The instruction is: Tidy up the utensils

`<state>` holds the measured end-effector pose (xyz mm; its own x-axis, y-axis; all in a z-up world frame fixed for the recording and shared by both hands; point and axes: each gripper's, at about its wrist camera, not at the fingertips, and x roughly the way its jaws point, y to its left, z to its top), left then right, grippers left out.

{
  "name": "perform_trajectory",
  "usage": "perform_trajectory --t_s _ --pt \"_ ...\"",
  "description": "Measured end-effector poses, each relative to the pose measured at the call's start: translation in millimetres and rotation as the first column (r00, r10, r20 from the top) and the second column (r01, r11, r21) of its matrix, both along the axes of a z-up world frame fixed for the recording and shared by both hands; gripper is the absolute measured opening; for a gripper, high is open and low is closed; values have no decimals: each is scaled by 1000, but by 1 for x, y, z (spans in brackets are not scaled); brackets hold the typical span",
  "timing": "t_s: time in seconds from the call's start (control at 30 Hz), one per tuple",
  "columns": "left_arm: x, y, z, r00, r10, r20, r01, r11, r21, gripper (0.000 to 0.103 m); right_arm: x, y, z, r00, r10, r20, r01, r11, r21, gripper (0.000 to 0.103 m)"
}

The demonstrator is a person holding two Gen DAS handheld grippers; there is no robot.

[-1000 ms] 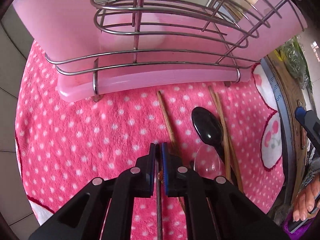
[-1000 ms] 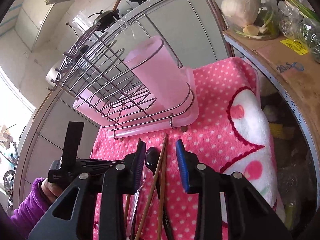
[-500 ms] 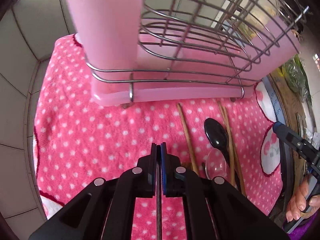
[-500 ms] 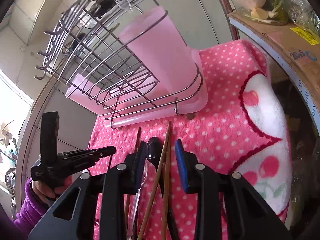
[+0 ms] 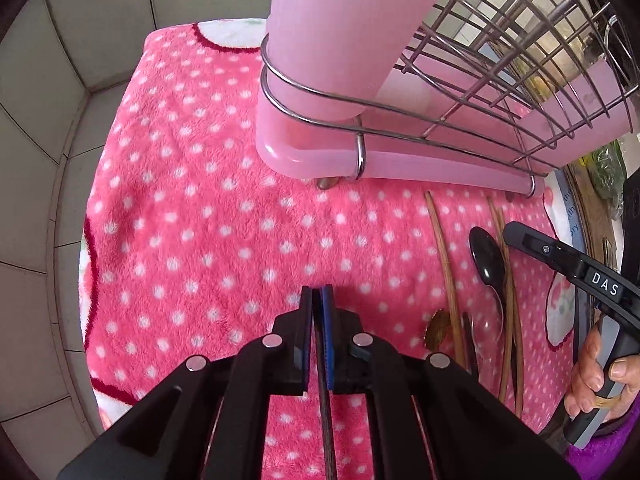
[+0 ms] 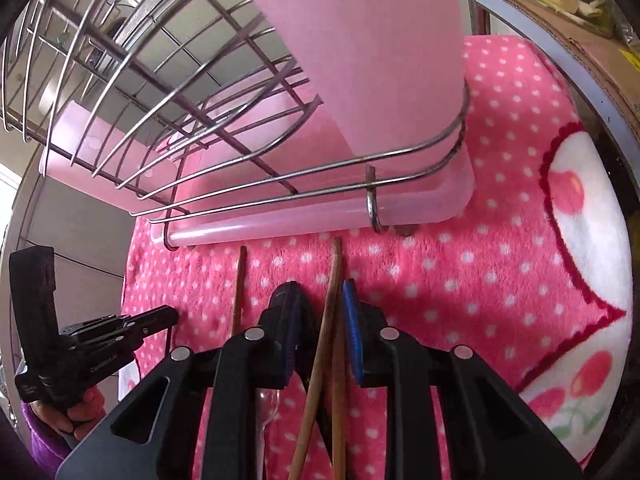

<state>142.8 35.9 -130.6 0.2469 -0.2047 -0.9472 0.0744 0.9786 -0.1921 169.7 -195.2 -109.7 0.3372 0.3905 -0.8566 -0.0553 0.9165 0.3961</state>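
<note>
Left gripper (image 5: 318,300) fingers pinched together, right gripper (image 6: 320,312) fingers parted (both low, level).

A pink polka-dot towel (image 5: 208,240) covers the counter, grey wall tiles (image 5: 36,80) beside it.

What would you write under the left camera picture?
Left gripper shut on a thin dark utensil, facing the pink cup.

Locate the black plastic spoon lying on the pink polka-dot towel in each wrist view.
Left wrist: black plastic spoon lies right of centre on the pink polka-dot towel, between brown chopsticks.
Right wrist: only part of its bowl shows, behind the right gripper.
Shared landmark: pink plastic drainer tray beyond it.
</note>
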Motion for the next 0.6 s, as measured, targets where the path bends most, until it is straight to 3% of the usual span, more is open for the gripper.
perform_trajectory --t_s 0.13,0.17,0.2,0.6 --pt "0 -1 1 1000 -10 -5 10 1000 11 4 3 8 -7 1000 10 0 -10 999 -51 19" --pt "0 -1 2 1000 -16 -6 16 1000 16 4 3 10 -7 1000 14 4 -14 998 -64 10" --pt "-1 -1 2 1000 -23 -7 23 1000 19 5 3 10 -7 1000 14 11 -13 998 -69 8" --pt "12 3 -2 999 -23 -44 23 1000 3 8 -24 -58 32 985 -118 123 111 992 63 7"
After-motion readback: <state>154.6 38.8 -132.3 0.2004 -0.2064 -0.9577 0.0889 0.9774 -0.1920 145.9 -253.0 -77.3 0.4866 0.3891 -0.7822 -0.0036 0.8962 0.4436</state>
